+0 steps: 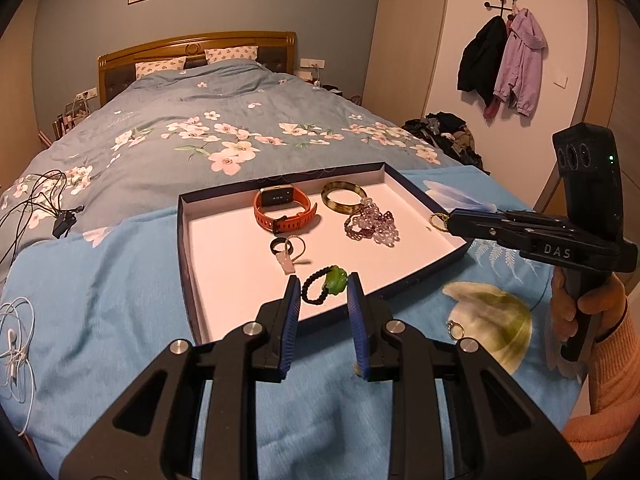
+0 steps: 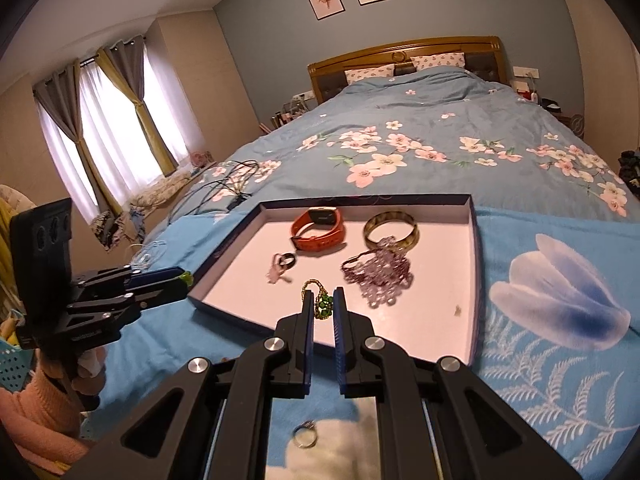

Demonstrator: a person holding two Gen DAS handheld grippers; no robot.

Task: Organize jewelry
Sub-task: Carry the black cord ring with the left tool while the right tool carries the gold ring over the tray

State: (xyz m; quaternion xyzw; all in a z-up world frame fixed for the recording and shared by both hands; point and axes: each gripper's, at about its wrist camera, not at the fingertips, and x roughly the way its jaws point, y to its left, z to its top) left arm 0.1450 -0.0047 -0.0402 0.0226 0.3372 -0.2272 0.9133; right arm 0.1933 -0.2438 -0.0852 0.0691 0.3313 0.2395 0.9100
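The left gripper (image 1: 324, 286) pinched a black-corded green bead bracelet (image 1: 325, 283), while the right gripper (image 2: 323, 298) clamped a gold-chained green pendant (image 2: 322, 304) above the shallow blue tray (image 2: 475, 240).

The shallow navy tray (image 2: 474, 248) lies flat on the bed. Inside it, at ten o'clock, an orange watch (image 2: 320, 229); at one o'clock a tortoiseshell bangle (image 2: 390, 226); centre, purple beaded bracelets (image 2: 378, 274) (in a heap); at nine o'clock, small rings (image 2: 285, 263).
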